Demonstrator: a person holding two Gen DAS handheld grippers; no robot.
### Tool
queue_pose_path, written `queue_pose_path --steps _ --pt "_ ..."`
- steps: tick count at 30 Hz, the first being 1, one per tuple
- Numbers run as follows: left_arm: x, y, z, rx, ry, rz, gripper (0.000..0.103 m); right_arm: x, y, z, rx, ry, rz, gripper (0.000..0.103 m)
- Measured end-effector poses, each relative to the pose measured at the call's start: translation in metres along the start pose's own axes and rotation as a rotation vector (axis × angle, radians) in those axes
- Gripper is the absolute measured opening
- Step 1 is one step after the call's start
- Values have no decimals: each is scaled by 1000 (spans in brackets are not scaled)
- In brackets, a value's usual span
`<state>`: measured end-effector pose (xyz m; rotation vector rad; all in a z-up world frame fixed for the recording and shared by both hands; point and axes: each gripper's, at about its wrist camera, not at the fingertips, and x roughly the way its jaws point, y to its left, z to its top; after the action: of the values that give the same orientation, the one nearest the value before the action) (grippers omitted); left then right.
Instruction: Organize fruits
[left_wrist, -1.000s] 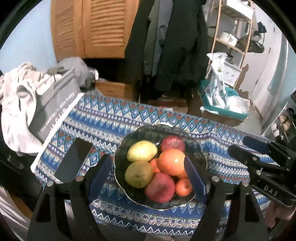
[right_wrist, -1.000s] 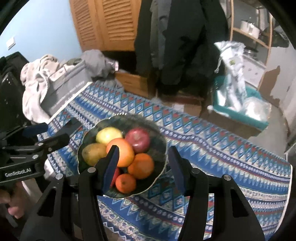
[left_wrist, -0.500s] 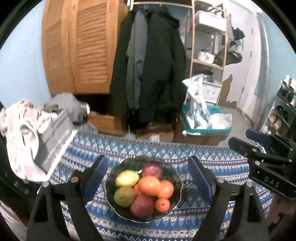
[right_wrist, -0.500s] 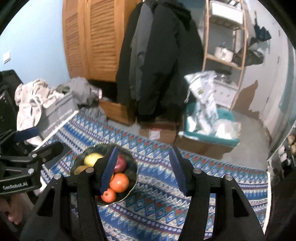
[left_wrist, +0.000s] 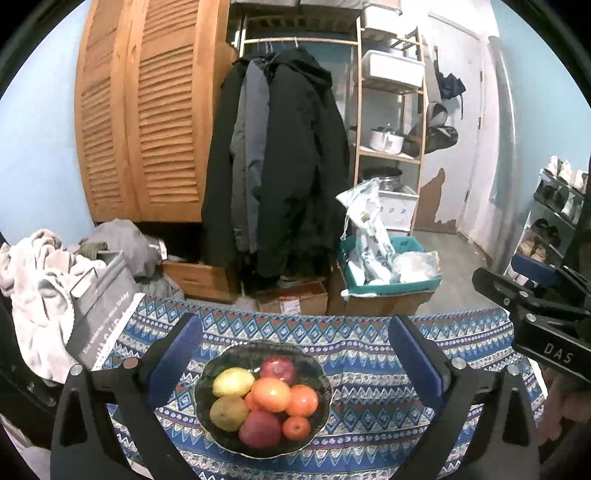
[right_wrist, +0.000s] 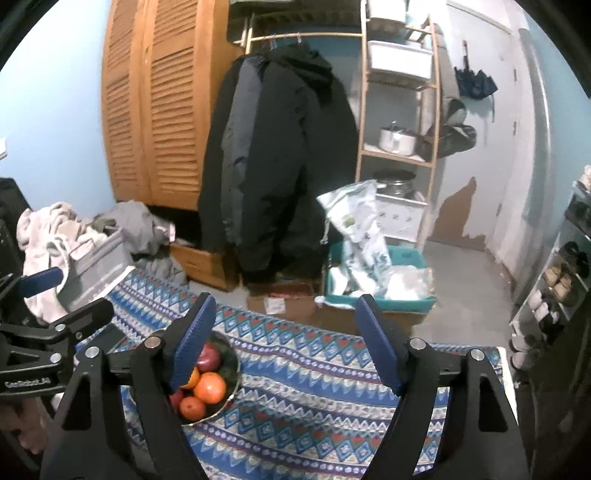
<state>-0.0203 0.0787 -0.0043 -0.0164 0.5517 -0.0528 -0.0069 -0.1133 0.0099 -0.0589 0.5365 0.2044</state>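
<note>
So the bowl is sitting on the patterned blue cloth with all the fruit piled in it: a yellow one and a greenish one on the left, two red apples, a big orange in the middle and a couple of smaller orange ones next to it. The left gripper hangs above the bowl, its jaws have just been opening and now stand really wide, nothing between the pads. The right gripper is off to the bowl's right, also empty, jaws just been opening too, with only cloth between them. Coats hang behind, laundry on the left.
</note>
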Motion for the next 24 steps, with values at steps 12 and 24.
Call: queue_pose_path --steps 12,24 --pt "-12 -25 11 27 -33 -14 102 -24 -43 -4 47 -32 -118 79" --pt "-11 -44 15 42 -34 -33 102 -34 -68 -11 48 -45 -187 79"
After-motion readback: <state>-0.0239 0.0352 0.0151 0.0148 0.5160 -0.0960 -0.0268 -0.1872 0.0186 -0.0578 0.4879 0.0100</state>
